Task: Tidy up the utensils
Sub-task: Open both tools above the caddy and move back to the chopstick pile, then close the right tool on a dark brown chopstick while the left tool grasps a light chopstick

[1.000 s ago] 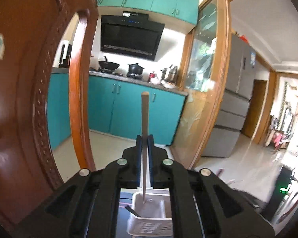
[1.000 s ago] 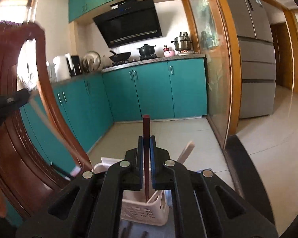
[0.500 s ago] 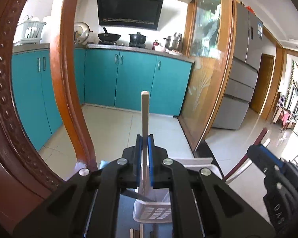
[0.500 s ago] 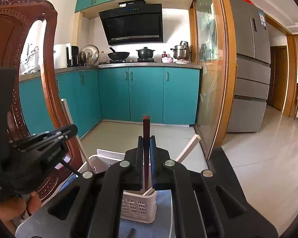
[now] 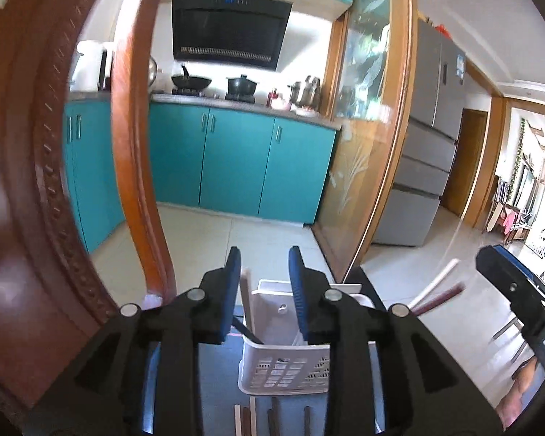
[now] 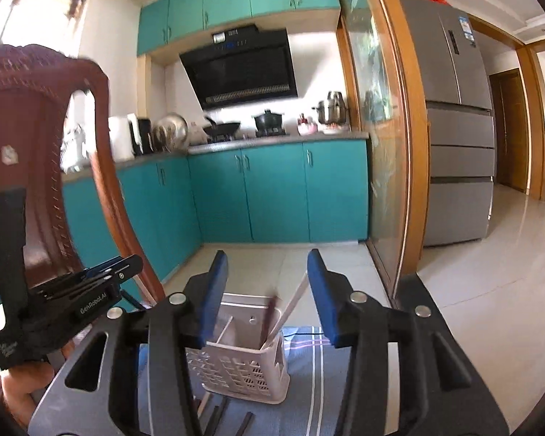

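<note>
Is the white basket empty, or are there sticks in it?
Not empty. The white basket holds chopsticks: a pale one and a dark one lean out of it.

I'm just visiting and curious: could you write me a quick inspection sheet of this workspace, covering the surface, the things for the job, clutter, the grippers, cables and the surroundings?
Surface: table under a blue striped cloth.
Job's things: white slotted basket holds a pale chopstick and a dark chopstick, both leaning; more loose chopsticks lie on the cloth in front of the basket.
Clutter: nothing seen.
Grippers: left gripper and right gripper have just been opening; jaws apart, pads clear of the sticks.
Cables: thin dark cable on the cloth behind the basket.
Surroundings: carved wooden chair at left, teal cabinets, range hood, fridge.
</note>
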`<state>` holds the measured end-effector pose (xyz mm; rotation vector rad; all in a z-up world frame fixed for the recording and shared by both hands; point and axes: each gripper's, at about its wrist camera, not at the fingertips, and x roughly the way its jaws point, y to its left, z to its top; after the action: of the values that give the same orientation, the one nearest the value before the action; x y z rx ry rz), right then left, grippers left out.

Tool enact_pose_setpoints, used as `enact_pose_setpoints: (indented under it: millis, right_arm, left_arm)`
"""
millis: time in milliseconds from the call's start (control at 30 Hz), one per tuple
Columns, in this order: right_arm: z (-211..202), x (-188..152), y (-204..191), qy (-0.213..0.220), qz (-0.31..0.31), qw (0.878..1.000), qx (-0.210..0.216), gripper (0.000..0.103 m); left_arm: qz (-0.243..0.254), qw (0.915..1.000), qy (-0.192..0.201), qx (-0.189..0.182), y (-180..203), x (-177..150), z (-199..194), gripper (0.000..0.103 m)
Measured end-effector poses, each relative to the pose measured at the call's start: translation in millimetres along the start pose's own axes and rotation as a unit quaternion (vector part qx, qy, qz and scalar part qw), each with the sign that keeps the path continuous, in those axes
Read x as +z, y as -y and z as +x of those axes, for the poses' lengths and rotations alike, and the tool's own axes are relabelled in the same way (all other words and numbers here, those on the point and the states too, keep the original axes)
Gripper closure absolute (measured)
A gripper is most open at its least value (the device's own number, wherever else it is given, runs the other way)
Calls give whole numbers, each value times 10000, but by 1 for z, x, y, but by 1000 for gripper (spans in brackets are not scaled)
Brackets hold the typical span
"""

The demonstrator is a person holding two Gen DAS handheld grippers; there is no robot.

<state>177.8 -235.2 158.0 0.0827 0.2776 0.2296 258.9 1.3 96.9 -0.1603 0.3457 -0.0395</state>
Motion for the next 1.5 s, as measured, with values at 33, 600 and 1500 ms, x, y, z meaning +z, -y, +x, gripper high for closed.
enact_pose_setpoints:
  millis: [33, 600, 1500]
  right_arm:
    - [-11, -3, 4, 81, 27, 9999, 69, 57]
    - [116, -181, -19, -4210, 284, 9066, 57, 68]
    - [111, -183, 10, -4272, 545, 9022, -243, 96]
  left_arm:
    - [27, 9999, 97, 62, -1, -1, -9, 75]
    - [-83, 9520, -2974, 726, -48, -146, 52, 75]
    - [654, 9385, -3321, 683, -9, -173, 69, 64]
